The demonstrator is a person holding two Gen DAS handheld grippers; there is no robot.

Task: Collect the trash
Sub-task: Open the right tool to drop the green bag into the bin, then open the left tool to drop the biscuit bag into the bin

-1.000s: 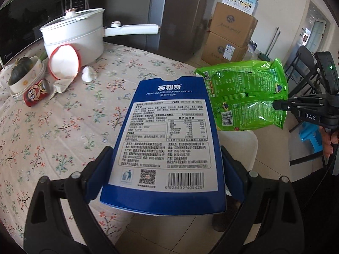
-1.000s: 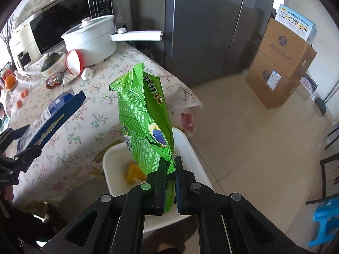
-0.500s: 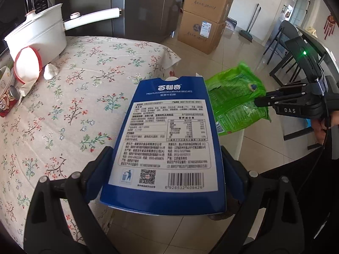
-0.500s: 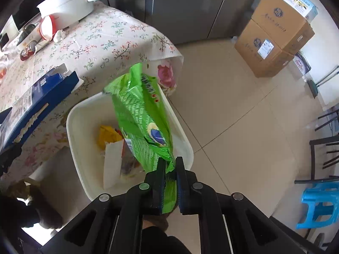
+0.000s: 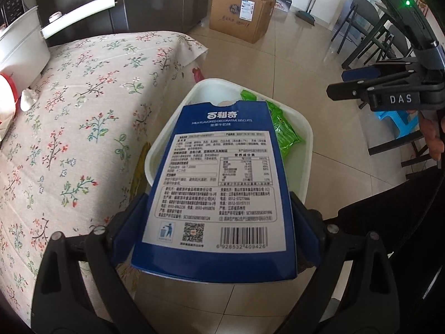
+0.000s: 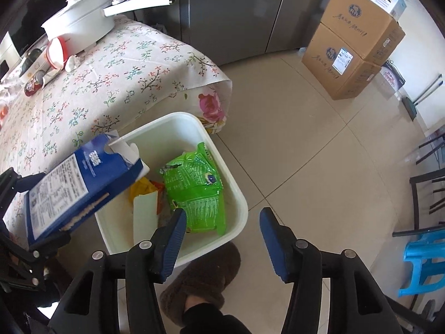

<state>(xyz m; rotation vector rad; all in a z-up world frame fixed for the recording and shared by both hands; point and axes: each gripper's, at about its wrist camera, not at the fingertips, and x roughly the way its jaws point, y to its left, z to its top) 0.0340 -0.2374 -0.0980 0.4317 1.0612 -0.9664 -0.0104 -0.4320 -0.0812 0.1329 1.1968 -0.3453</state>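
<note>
Tiled floor | green bag [image 6: 198, 192] now dropped in white bin [image 6: 239, 194] | right gripper [image 6: 221, 240] fingers apart | left gripper [image 5: 215, 231] clamps blue box [image 5: 219, 186]

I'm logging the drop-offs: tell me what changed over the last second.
The right tongs opened and let go of the green bag, which now lies in the white bin. The left tongs carried the blue biscuit box from above the table to over the bin, still gripping it.
</note>
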